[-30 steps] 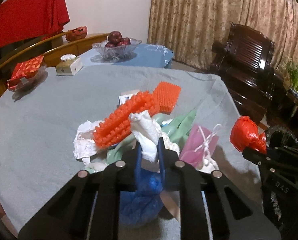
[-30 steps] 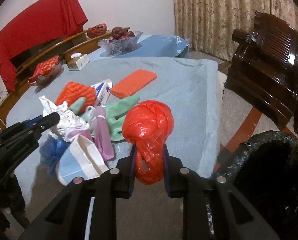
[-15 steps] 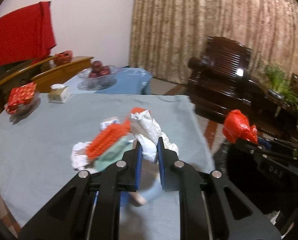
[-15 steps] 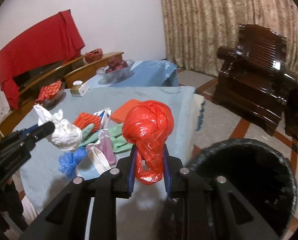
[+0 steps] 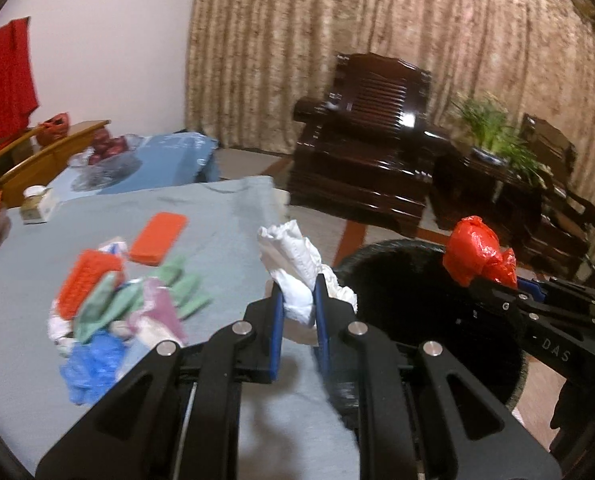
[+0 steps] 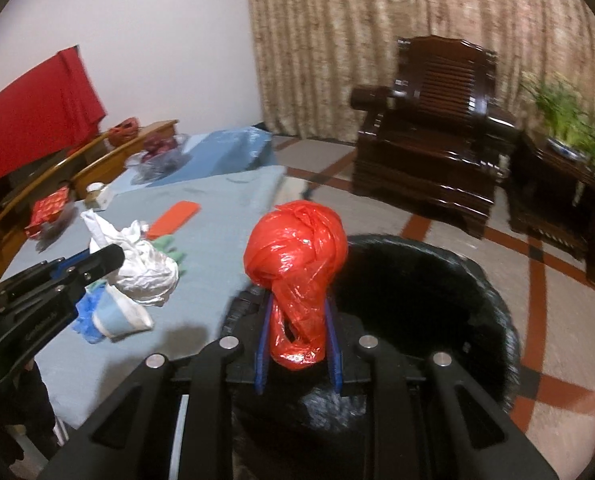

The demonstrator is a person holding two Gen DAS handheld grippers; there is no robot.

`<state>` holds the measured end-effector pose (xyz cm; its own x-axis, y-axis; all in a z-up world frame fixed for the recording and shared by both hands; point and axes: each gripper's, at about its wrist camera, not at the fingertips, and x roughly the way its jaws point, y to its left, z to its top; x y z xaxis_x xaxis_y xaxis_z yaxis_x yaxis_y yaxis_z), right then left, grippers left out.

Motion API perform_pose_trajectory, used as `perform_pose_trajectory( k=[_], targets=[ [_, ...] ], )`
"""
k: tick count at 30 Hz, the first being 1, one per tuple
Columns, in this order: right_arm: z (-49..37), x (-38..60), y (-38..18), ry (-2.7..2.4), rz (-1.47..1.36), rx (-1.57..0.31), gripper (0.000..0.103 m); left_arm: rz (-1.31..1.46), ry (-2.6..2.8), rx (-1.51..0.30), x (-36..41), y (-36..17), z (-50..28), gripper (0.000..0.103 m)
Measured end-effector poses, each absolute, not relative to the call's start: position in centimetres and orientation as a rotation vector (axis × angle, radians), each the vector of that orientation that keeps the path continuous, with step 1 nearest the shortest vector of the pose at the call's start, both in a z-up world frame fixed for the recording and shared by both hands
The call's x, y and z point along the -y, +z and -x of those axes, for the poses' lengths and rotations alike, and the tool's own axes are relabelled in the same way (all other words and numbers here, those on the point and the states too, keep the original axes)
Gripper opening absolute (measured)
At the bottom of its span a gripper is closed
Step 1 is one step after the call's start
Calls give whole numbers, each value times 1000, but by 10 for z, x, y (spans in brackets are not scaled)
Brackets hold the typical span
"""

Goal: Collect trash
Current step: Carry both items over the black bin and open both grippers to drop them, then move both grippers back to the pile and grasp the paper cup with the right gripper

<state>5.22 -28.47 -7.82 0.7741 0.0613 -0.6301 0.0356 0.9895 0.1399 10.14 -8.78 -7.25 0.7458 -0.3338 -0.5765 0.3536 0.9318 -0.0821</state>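
Note:
My left gripper (image 5: 299,300) is shut on a crumpled white tissue (image 5: 297,268) and holds it over the table's right edge, beside the black-lined trash bin (image 5: 429,384). My right gripper (image 6: 297,312) is shut on a knotted red plastic bag (image 6: 297,252) and holds it above the near rim of the bin (image 6: 477,292). In the left wrist view the red bag (image 5: 473,256) shows over the bin's far side. In the right wrist view the tissue (image 6: 141,264) and the left gripper (image 6: 113,258) show at left.
On the grey-blue table (image 5: 217,216) lie an orange brush (image 5: 85,280), an orange pad (image 5: 159,238), green gloves (image 5: 137,296), a pink bag (image 5: 161,316), a blue glove (image 5: 93,364) and a paper cup (image 6: 121,316). A dark wooden armchair (image 5: 369,160) and a plant (image 5: 497,136) stand behind.
Both grippers have swung right from over the table toward the bin, carrying the tissue and the red bag. The red bag now hangs over the bin's opening.

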Motion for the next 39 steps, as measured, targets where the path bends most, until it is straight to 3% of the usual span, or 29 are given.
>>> perform_pose_trajectory(
  k=[5,8,10,11,13,15,17,20,24,39],
  targets=[
    [-44,310,-95,-60,-166,-712,26,-35,-462,-678,120,-89,-104,14],
    [-42,320,-104,-96,-158,-727,27,-30,-522,-712,136,-99,-108,21],
    [-40,324,-109,-116,-152,-737,40,-28,-548,-729,141,-106,-109,28],
    [-40,327,-110,-129,-153,-739,52,-27,-558,-735,142,-107,-109,35],
    [-36,329,-111,-141,-157,-736,61,-26,-564,-734,140,-109,-108,46],
    [-34,329,-111,-149,-152,-730,82,-17,-552,-726,131,-109,-105,58],
    [-34,325,-107,-151,-148,-707,86,-11,-533,-721,123,-106,-104,62],
    [-36,317,-100,-121,-149,-678,96,-22,-473,-692,102,-98,-98,78],
    [-44,295,-92,-50,-138,-649,97,-26,-360,-643,59,-86,-91,85],
    [-80,158,-108,250,-65,-642,97,-11,20,-629,-83,-88,-78,86]
  ],
)
